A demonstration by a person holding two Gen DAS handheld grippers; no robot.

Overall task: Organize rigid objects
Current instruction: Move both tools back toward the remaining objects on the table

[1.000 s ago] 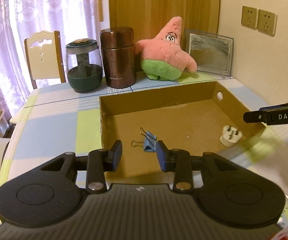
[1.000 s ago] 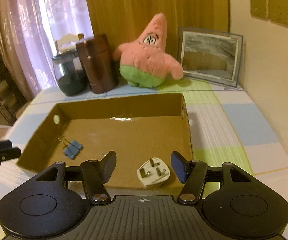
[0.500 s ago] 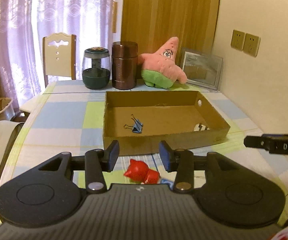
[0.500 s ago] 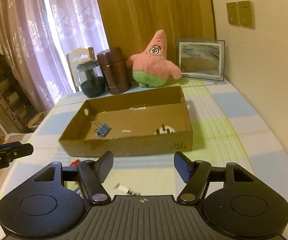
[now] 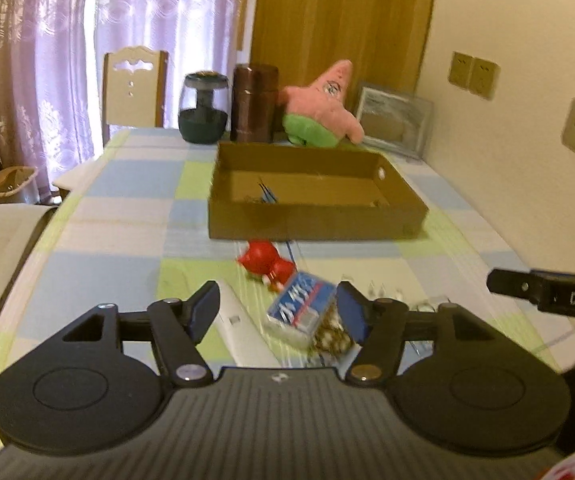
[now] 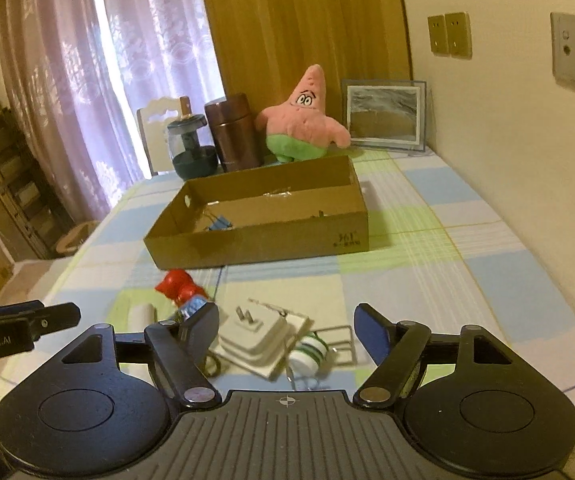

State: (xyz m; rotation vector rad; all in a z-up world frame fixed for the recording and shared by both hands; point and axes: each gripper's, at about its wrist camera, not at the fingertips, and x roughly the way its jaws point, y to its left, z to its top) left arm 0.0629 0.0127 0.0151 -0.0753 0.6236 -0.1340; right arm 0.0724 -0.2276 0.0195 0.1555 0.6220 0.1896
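A shallow cardboard box (image 5: 315, 224) (image 6: 263, 240) sits mid-table with a blue binder clip (image 6: 220, 224) inside. Loose items lie in front of it: a red toy figure (image 5: 265, 266) (image 6: 179, 286), a blue-and-red small box (image 5: 301, 308), a white flat block (image 5: 243, 328), a white plug adapter (image 6: 253, 336), a small green-striped bottle (image 6: 307, 354) and a wire clip (image 6: 339, 344). My left gripper (image 5: 277, 314) is open above the small box. My right gripper (image 6: 287, 326) is open above the adapter. Both are empty.
At the table's far end stand a dark glass jar (image 5: 203, 114), a brown flask (image 5: 255, 104), a pink star plush (image 5: 321, 106) and a picture frame (image 5: 393, 124). A chair (image 5: 133, 88) is behind the table. A wall runs along the right.
Both grippers have pulled back from the box toward the near end of the table, and their jaws have opened wider. The loose items now lie under them.
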